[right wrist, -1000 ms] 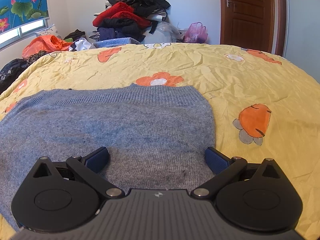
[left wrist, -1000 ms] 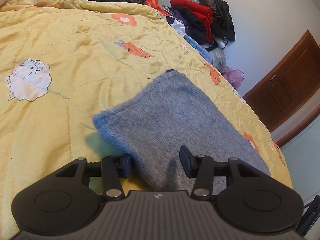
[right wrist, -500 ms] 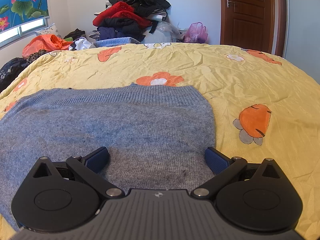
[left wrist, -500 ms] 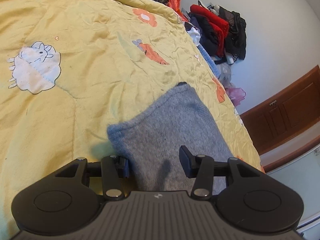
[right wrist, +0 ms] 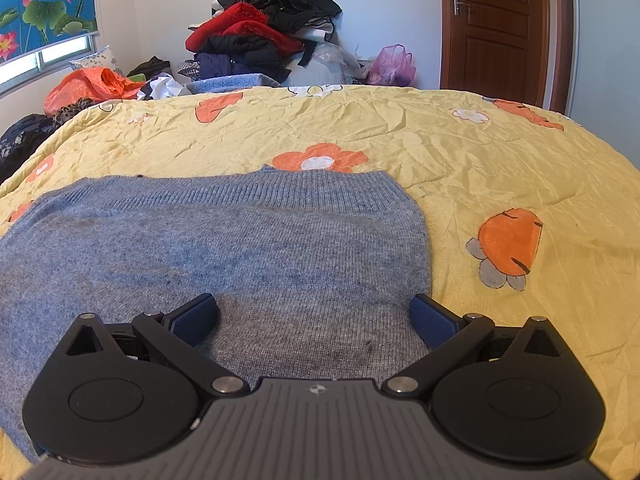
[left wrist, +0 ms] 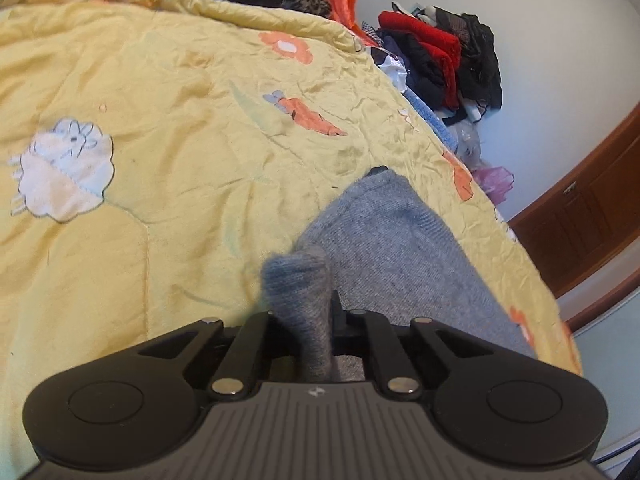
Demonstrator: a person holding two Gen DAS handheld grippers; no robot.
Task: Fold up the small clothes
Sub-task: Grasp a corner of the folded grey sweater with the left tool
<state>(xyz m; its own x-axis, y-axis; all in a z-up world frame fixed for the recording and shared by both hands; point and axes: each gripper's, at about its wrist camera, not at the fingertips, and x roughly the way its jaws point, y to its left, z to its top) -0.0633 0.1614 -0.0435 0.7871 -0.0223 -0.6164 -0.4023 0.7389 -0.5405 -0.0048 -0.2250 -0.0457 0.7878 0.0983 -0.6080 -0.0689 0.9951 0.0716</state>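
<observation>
Left wrist view first: the left gripper point(left wrist: 304, 312) has just been closing, and now its jaws are pinched tight on a bunched corner of the grey-blue sweater point(left wrist: 400, 256). The knit stands up in a little ridge between the black fingers, squeezed narrow, while the remaining fabric lies flat on the yellow quilt point(left wrist: 160, 160) and runs off to the right. A white sheep patch point(left wrist: 64, 172) sits well off to the left on the quilt, and an orange carrot patch point(left wrist: 312, 118) lies farther up the bed.

Over on the right wrist view, the right gripper point(right wrist: 314, 320) hovers low over the near part of the sweater point(right wrist: 240, 248), jaws spread wide, blue pads point(right wrist: 196, 318) apart and gripping nothing. One pad sits over the knit; the other is right at the garment's right edge, where grey wool meets quilt point(right wrist: 480, 168). The sweater spreads broad and flat here, its ribbed hem running across the far side, just short of an orange flower patch point(right wrist: 320, 158). Another orange patch point(right wrist: 508, 246) lies on the quilt to the right, clear of the garment.

Beyond the bed, a pile of clothes point(right wrist: 260, 40), red and black, is heaped against the wall, with an orange bag point(right wrist: 92, 86) to its left, a pink bag point(right wrist: 392, 64) to its right, and a brown door point(right wrist: 496, 28) in the corner.
</observation>
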